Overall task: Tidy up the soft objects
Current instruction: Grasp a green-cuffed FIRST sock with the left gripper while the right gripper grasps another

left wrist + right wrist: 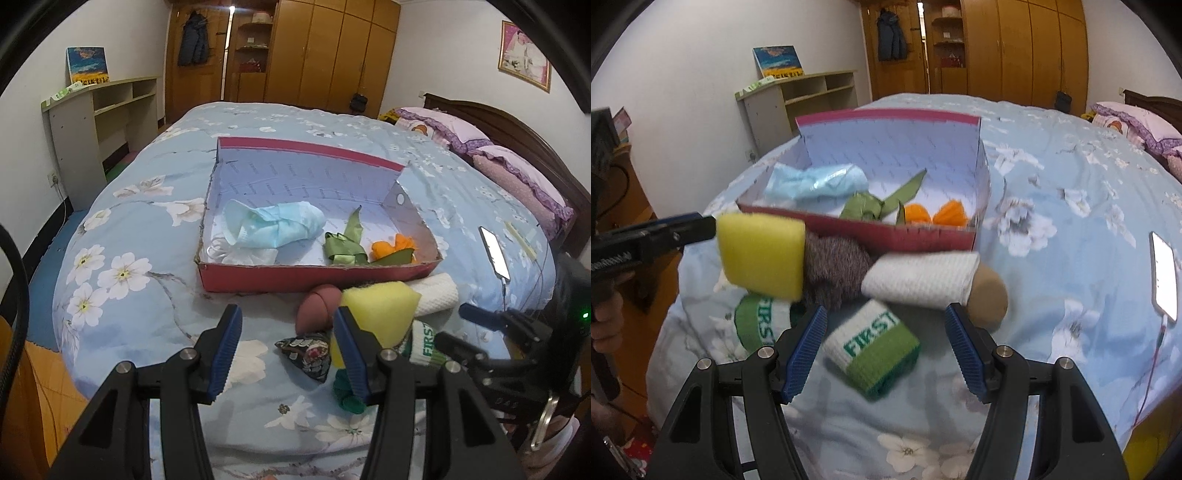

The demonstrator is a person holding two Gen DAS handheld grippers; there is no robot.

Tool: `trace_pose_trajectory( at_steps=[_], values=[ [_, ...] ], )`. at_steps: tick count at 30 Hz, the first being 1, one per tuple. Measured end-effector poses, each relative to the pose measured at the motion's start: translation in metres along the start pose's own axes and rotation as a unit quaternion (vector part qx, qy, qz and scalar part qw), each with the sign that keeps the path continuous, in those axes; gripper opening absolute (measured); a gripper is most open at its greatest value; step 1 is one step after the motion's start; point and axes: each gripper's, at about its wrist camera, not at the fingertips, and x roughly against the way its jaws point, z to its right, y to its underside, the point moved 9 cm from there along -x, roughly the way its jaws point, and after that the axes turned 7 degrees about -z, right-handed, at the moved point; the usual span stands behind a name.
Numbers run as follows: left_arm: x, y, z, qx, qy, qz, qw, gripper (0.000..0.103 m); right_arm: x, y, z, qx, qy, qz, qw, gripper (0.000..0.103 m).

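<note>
1. Nearest our right gripper [885, 349], between its spread blue pads [805, 352], lies a white-and-green wristband [873, 347] marked FIRST, flat on the flowered quilt [1052, 206] near the bed's near edge; the pads do not touch it, so this claw is released.
2. We see a second matching wristband [757, 323] just left of it, partly under the yellow sponge [762, 254].
3. Our left gripper [288, 349] also stands released, its pads wide apart above the quilt [122, 221]; the sponge [376, 310] sits against its right pad, and whether anything holds it we cannot tell.
4. Between the left pads we see a small dark patterned pouch [308, 352] on the quilt, with a brown ball [317, 308] just beyond it.
5. Behind the sponge lie a grey knitted piece [834, 269] and a rolled white cloth [923, 277], touching, with a tan ball [988, 295] at the roll's right end.
6. Just past that pile, mid-bed, sits the red box [317, 278], holding a blue face mask [273, 225] at its left end, a green ribbon [345, 240] in the middle and an orange item [395, 247] in the near right corner.
7. A lit phone [494, 251] lies on the quilt to the box's right.
</note>
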Motion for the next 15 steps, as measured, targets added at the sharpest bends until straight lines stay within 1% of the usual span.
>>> trace_pose_trajectory(
  at_steps=[4,7,9,10,12,13,14,15],
  values=[
    [0.001,0.006,0.002,0.0,0.004,-0.003,1.0,0.055,-0.012,0.012,0.001,-0.011,0.003,-0.019,1.0,0.068],
    [-0.001,0.01,0.002,0.003,0.011,-0.01,0.9999,0.055,-0.023,0.018,0.003,-0.012,0.016,-0.034,0.999,0.068],
    [-0.003,0.015,0.004,0.0,0.015,-0.017,0.9997,0.055,-0.029,0.021,0.003,-0.016,0.011,-0.042,0.999,0.068],
    [-0.003,0.018,0.005,-0.002,0.016,-0.019,0.9997,0.055,-0.032,0.023,0.002,-0.022,0.001,-0.047,0.999,0.068],
    [-0.005,0.025,0.007,-0.007,0.018,-0.026,0.9995,0.055,-0.035,0.025,0.001,-0.034,-0.018,-0.052,0.998,0.062],
    [-0.006,0.027,0.009,-0.008,0.02,-0.029,0.9994,0.055,-0.035,0.026,0.001,-0.037,-0.027,-0.052,0.998,0.052],
    [-0.007,0.03,0.011,-0.01,0.024,-0.033,0.9991,0.055,-0.035,0.026,-0.001,-0.038,-0.035,-0.052,0.997,0.048],
    [-0.008,0.032,0.012,-0.011,0.027,-0.036,0.9989,0.055,-0.034,0.027,-0.001,-0.036,-0.035,-0.05,0.998,0.047]
  ],
)
